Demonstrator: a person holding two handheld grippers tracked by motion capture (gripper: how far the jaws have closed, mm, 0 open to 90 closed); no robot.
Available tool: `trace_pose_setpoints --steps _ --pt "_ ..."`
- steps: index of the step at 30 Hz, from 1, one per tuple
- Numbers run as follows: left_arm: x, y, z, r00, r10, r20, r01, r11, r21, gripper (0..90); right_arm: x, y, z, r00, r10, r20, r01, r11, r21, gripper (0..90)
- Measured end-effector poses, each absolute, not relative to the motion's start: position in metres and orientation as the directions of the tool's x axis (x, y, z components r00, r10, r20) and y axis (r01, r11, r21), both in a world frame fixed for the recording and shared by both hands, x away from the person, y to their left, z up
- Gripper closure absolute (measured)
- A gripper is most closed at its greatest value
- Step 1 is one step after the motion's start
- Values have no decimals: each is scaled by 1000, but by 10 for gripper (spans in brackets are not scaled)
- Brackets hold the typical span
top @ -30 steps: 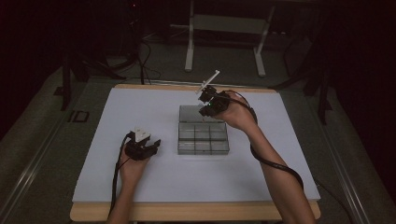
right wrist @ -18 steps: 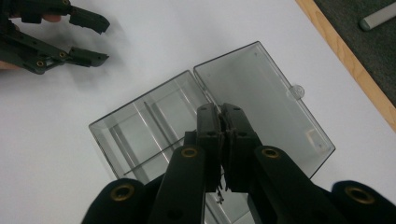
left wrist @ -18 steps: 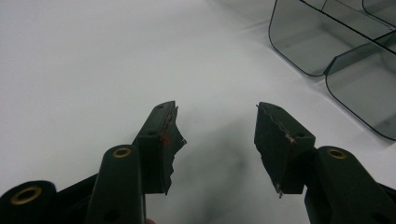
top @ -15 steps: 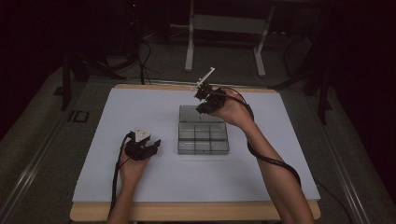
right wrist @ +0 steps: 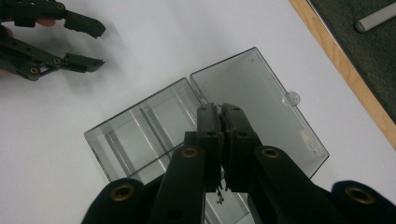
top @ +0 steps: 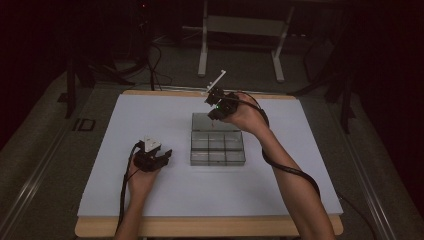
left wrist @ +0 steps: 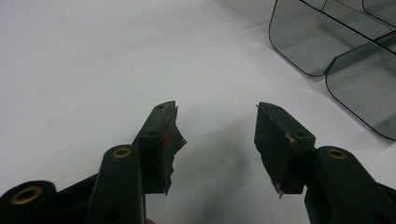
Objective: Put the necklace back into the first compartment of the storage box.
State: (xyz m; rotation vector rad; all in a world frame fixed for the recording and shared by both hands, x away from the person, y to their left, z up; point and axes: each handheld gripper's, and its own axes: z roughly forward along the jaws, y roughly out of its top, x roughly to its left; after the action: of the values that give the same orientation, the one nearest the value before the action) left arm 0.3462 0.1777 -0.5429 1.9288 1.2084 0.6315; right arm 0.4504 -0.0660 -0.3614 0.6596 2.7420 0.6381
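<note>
**Right jaws clamped over the open box, left ones just parked**

So here's the setup: a clear plastic box with small compartments sits about mid-desk, its lid flipped open and lying flat on the far side. The box's long axis with the lid out runs near to far.

The right gripper hangs right above that lid, tips pointing down at it. In the right gripper view its jaws are squeezed together, pads basically touching, and the lid and the divided tray lie straight underneath. There might be something tiny pinched between the pads, there's a little dark speck dangling below them, but it's too small for me to call. I can't tell whether the tips are touching the lid or just above it.

The left gripper rests on the white desk to the left of the box, near its near-left corner but apart from it. Its jaws are spread wide with nothing between them, just bare desk. In the left gripper view the box's rounded corner is off to the far right.

My guess: the right hand is the one to do the next bit, since the box is directly below it, probably dropping something in or going for the lid.
</note>
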Motion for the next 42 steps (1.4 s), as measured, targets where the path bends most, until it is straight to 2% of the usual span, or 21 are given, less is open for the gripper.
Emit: trace_pose_setpoints --steps 42 --pt "346 178 -543 430 903 8 528 -259 809 492 463 -37 -363 -877 464 -122 379 826 416 869"
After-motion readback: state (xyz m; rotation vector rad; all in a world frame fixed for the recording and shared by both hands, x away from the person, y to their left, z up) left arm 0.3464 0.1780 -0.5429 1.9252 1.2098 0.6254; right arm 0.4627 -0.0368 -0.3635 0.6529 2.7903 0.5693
